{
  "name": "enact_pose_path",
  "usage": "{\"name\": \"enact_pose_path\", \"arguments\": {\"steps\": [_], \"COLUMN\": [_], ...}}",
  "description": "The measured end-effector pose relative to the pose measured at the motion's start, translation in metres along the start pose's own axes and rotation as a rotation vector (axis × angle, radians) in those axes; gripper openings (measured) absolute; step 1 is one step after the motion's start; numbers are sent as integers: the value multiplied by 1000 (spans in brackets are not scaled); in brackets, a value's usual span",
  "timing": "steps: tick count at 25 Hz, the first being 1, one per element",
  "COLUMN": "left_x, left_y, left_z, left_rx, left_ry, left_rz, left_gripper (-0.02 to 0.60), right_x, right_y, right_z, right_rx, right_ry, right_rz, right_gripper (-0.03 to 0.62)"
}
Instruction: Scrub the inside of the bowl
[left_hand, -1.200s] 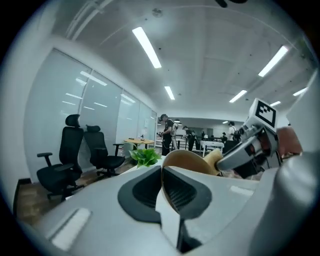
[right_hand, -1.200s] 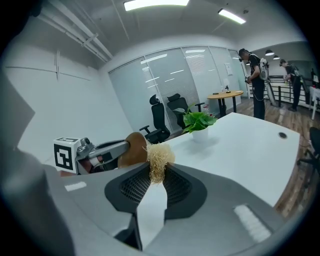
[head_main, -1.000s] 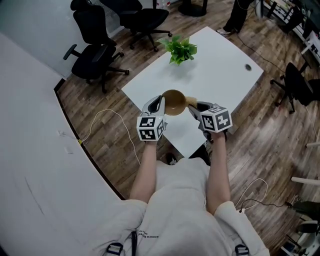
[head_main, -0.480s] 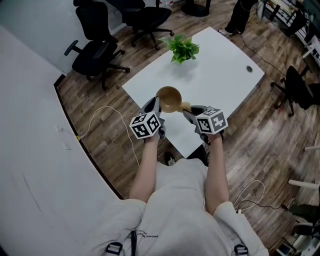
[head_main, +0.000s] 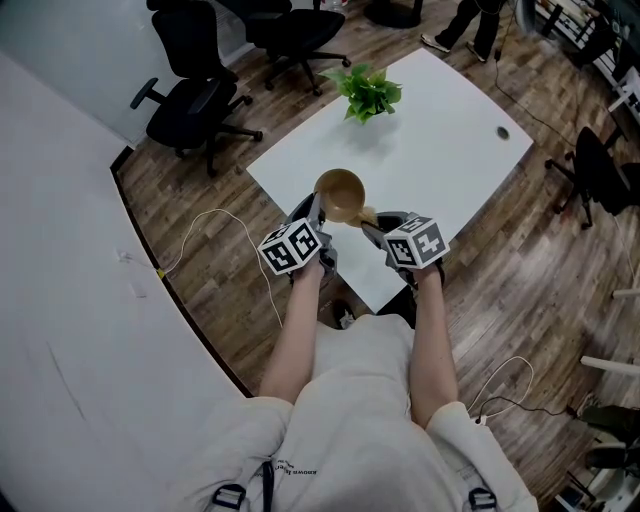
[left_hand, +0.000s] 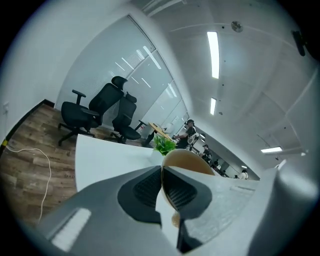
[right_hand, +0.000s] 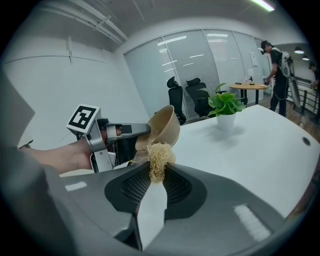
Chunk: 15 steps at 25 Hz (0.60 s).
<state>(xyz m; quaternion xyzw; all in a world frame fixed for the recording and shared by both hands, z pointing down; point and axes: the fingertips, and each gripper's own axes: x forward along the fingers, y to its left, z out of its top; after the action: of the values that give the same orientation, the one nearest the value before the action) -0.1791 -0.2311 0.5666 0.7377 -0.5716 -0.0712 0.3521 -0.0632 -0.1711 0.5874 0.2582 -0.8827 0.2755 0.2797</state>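
Two black chairs (head_main: 195, 105) stood at the far left on the wood floor. A pale cable (head_main: 215, 225) lay looped on the boards just off the corner of the white table (head_main: 440, 150).

The left gripper (head_main: 312, 212) was over the table's near part. Its jaws were pressed together on the wall of the bowl (head_main: 340, 193), one jaw inside the rim and one outside. The tan bowl was held up in the air above the table, and its hollow showed from above.

At the bowl's right rim sat a scrubber (right_hand: 159, 154), a pale wad of straw-like fibre. It was pinched between the jaws of the right gripper (head_main: 377, 228) and stuck out past their tips. The wad lay against the rim's edge, not down inside the hollow.

A potted plant (head_main: 368, 92) stood on the table near its far edge, well apart from the bowl. Farther right, past the far corner, a person (right_hand: 275, 65) stood on the floor.
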Motion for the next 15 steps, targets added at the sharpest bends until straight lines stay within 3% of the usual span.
{"name": "enact_pose_path", "arguments": {"steps": [10,15], "left_x": [4,10], "left_y": [-3,-12], "left_z": [-5,-6], "left_rx": [-116,-191], "left_ry": [4,19], "left_rz": [-57,-125], "left_gripper": [15,15], "right_x": [7,14], "right_y": [2,2], "right_z": [-2,0], "right_rx": [31,90], "right_ry": [-41,-104], "right_rz": [19,69], "right_gripper": [100,100]}}
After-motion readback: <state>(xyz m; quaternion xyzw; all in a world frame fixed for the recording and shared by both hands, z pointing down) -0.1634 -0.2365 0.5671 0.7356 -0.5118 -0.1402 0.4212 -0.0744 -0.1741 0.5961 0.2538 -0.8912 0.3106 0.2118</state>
